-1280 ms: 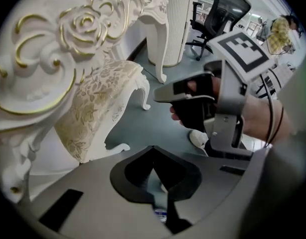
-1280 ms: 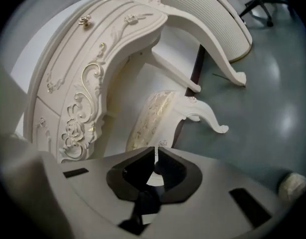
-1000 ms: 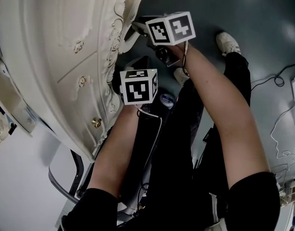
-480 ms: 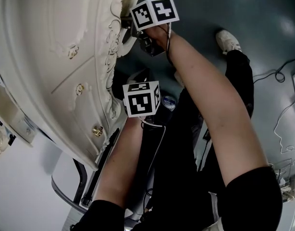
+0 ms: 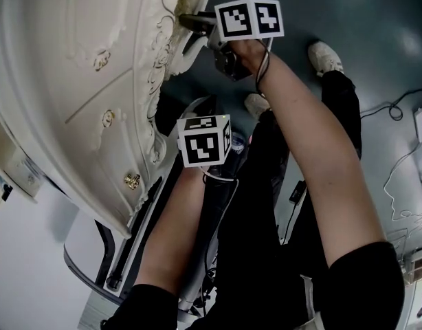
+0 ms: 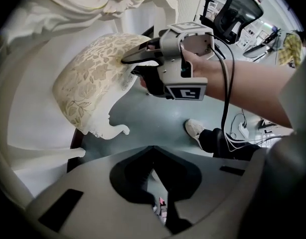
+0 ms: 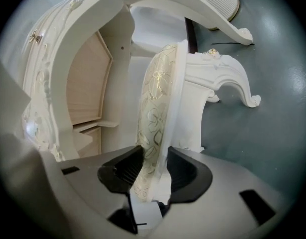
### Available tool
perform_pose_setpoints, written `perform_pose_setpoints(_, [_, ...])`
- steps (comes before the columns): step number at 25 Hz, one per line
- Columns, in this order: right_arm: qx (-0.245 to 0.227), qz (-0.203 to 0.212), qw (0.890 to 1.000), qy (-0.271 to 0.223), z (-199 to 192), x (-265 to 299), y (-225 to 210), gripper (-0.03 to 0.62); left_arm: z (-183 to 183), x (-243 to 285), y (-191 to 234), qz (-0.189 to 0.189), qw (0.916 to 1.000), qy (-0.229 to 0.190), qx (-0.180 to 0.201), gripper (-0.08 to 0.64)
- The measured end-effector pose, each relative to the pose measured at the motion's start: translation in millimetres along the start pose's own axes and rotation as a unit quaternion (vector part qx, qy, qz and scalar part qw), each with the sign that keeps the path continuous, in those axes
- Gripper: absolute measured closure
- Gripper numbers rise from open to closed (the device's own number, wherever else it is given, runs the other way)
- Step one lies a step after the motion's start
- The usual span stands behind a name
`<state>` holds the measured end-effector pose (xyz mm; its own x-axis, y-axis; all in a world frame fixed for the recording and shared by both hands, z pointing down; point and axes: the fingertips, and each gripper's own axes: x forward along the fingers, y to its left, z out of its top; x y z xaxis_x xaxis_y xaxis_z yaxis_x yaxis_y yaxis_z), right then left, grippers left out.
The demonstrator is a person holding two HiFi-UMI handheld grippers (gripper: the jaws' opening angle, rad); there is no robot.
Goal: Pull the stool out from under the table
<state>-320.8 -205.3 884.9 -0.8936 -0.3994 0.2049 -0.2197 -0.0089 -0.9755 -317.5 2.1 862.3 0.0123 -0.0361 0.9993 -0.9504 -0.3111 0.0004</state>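
nearest, at six o'clock of the left gripper view, the left gripper [image 6: 153,149] is seen with its fingertips brought together and nothing between them; in the head view those jaws are hidden beneath its marker cube [image 5: 204,140]. both forearms are cut off at the lower edge of the head view. the right gripper [image 7: 154,156] is shown at six o'clock of its own view: its jaws have just been closing, and the pads are pressed on the near edge of the stool [image 7: 160,93], one on the patterned cushion, the other on the white rim. the same grip is seen from the side at twelve o'clock of the left gripper view. from the head the stool is almost wholly covered by the table [image 5: 73,81], which fills the nine to twelve o'clock part, so the clamp can hardly be made out there. only the right gripper view shows the recess under the table, into which the stool's far part reaches, and one carved leg [image 7: 242,91] at two o'clock above the grey floor [image 7: 272,133]. farther off, a shoe [image 5: 326,58] is seen at one o'clock of the head view, and an office chair [image 6: 237,9], partly cut off, at one o'clock of the left gripper view.
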Motion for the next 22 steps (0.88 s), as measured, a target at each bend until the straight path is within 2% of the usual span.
perform_pose_setpoints(9, [0.008,-0.006,1.000,0.003,2,-71,-15,0.430,8,0,-30,-0.017,0.9999,0.001,0.004,0.557])
perform_pose_setpoints(16, [0.009,-0.020,1.000,0.004,4,-142,-31,0.430,37,-13,-66,-0.033,0.9987,-0.010,0.038,0.557])
perform_pose_setpoints(22, [-0.002,-0.045,0.999,0.017,10,-220,-49,0.429,56,-17,-102,-0.049,0.9968,-0.002,0.063,0.557])
